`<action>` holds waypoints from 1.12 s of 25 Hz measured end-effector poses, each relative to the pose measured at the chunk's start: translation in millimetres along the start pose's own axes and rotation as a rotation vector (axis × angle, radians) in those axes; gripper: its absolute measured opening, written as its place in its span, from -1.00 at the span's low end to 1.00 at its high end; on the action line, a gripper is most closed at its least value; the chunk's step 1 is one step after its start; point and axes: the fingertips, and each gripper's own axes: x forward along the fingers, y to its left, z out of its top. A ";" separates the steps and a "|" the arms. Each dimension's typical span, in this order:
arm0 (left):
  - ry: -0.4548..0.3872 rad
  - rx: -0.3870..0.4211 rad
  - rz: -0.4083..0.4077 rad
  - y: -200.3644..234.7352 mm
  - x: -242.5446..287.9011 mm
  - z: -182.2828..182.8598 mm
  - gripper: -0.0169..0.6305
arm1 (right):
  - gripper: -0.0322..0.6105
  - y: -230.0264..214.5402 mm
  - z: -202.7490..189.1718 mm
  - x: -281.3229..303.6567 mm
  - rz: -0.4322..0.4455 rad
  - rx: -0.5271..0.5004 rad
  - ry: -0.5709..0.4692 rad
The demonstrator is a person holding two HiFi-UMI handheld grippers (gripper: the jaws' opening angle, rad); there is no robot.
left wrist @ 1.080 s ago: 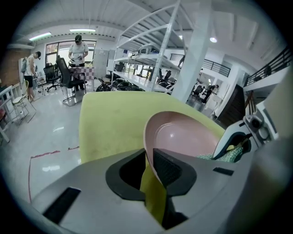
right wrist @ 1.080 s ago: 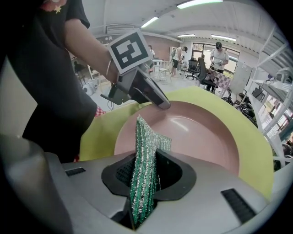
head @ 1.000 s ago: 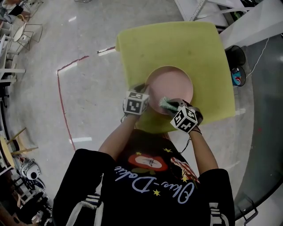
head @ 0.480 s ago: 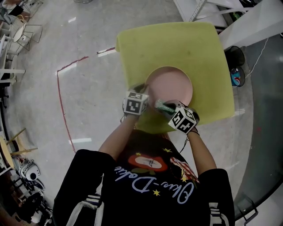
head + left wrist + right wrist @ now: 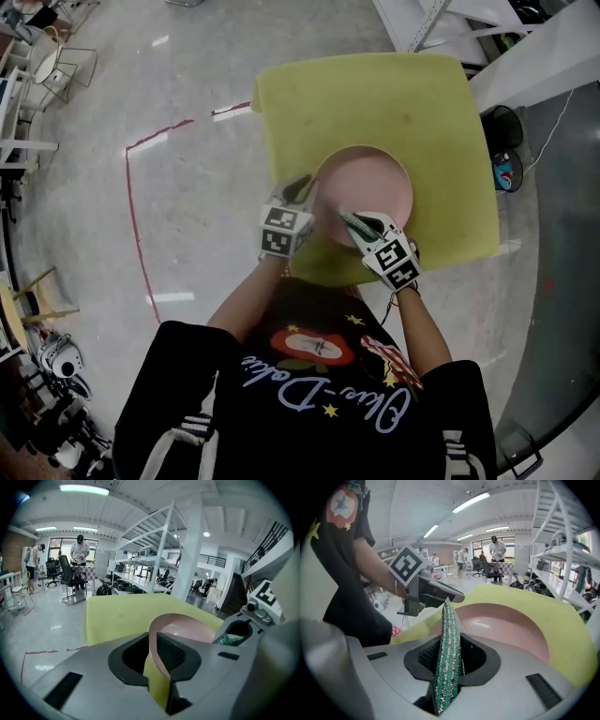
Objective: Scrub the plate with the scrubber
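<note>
Since a second ago the left gripper (image 5: pixel 302 190) has barely budged. The right gripper (image 5: pixel 369 226) has twisted a bit and swept the scrubber (image 5: pixel 355 222) along the near side of the plate (image 5: pixel 370 178), so I'd say we're mid-scrub, not done yet. The plate sits near the front of the yellow worktop (image 5: pixel 375 94).

The head view only gives the layout. The left gripper view shows that gripper clamped on the plate's left rim. The right gripper view shows the other one pinching the green scrubber edge-on, tip over the plate.
</note>
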 end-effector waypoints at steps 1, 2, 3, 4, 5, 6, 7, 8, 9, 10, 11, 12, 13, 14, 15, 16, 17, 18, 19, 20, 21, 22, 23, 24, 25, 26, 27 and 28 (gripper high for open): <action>-0.013 0.010 -0.004 -0.6 -4.6 4.7 -0.82 | -0.69 -4.2 6.4 -3.2 -0.018 0.032 -0.036; -0.028 0.017 -0.009 -0.8 -9.7 9.6 -0.83 | -0.69 -9.2 14.4 -7.1 -0.039 0.064 -0.076; -0.044 0.017 -0.014 -0.8 -15.3 14.3 -0.85 | -0.69 -14.6 23.6 -11.7 -0.064 0.093 -0.117; -0.060 0.007 -0.020 -0.5 -20.8 18.3 -0.86 | -0.69 -20.3 33.5 -16.8 -0.092 0.118 -0.159; -0.076 -0.010 -0.025 0.1 -25.9 21.7 -0.88 | -0.69 -25.8 43.0 -21.9 -0.120 0.137 -0.200; -0.091 -0.028 -0.026 1.2 -30.5 25.0 -0.89 | -0.69 -30.3 51.2 -26.5 -0.141 0.150 -0.238; -0.104 -0.040 -0.022 2.5 -34.9 28.5 -0.90 | -0.69 -33.9 59.0 -31.0 -0.158 0.153 -0.273; -0.114 -0.044 -0.017 3.2 -39.3 32.2 -0.91 | -0.69 -36.8 67.1 -35.8 -0.173 0.150 -0.306; -0.119 -0.040 -0.013 3.1 -43.3 36.0 -0.92 | -0.69 -39.3 75.6 -41.1 -0.187 0.144 -0.337; -0.121 -0.030 -0.010 2.2 -47.1 40.1 -0.93 | -0.69 -41.7 84.2 -46.7 -0.199 0.139 -0.366; -0.121 -0.014 -0.010 0.6 -50.5 44.5 -0.93 | -0.69 -44.5 92.5 -52.3 -0.211 0.136 -0.396; -0.121 0.005 -0.012 -1.7 -53.6 49.3 -0.94 | -0.69 -47.6 100.3 -57.9 -0.222 0.136 -0.428; -0.123 0.026 -0.016 -4.4 -56.4 54.0 -0.94 | -0.69 -50.8 107.6 -63.4 -0.232 0.137 -0.460; -0.126 0.045 -0.021 -7.2 -59.0 58.3 -0.94 | -0.69 -53.7 114.2 -68.8 -0.240 0.140 -0.492; -0.130 0.059 -0.025 -9.8 -61.5 62.0 -0.94 | -0.69 -55.9 120.3 -73.9 -0.247 0.145 -0.519; -0.135 0.069 -0.029 -12.2 -63.8 64.9 -0.94 | -0.69 -57.1 125.9 -78.4 -0.251 0.148 -0.543; -0.139 0.076 -0.033 -14.3 -65.9 67.3 -0.94 | -0.69 -57.4 131.1 -82.2 -0.254 0.150 -0.562; -0.141 0.082 -0.037 -16.3 -67.7 69.1 -0.94 | -0.69 -57.2 135.8 -85.3 -0.255 0.152 -0.577; -0.141 0.088 -0.041 -18.3 -69.1 70.5 -0.94 | -0.69 -56.6 140.0 -88.1 -0.255 0.157 -0.588; -0.140 0.095 -0.044 -20.2 -70.0 71.7 -0.94 | -0.69 -56.1 143.4 -90.7 -0.254 0.165 -0.598; -0.140 0.100 -0.046 -22.1 -70.4 72.9 -0.94 | -0.69 -55.8 146.3 -93.4 -0.255 0.173 -0.607; -0.142 0.101 -0.049 -23.9 -70.4 74.1 -0.94 | -0.69 -55.8 148.6 -95.8 -0.256 0.178 -0.616; -0.146 0.098 -0.053 -25.5 -70.4 75.4 -0.94 | -0.69 -55.9 150.5 -97.9 -0.258 0.179 -0.623; -0.150 0.095 -0.056 -26.6 -70.6 76.4 -0.94 | -0.69 -55.6 152.0 -99.5 -0.259 0.176 -0.627; -0.153 0.091 -0.059 -27.3 -71.5 77.0 -0.94 | -0.69 -54.6 153.5 -100.6 -0.259 0.173 -0.630; -0.155 0.089 -0.060 -27.5 -73.1 77.2 -0.94 | -0.69 -52.8 155.0 -101.2 -0.255 0.169 -0.631; -0.156 0.088 -0.060 -27.1 -75.2 77.4 -0.94 | -0.70 -50.2 156.8 -101.3 -0.247 0.165 -0.633; -0.158 0.087 -0.058 -26.4 -77.4 77.9 -0.94 | -0.70 -47.6 158.5 -101.3 -0.237 0.160 -0.634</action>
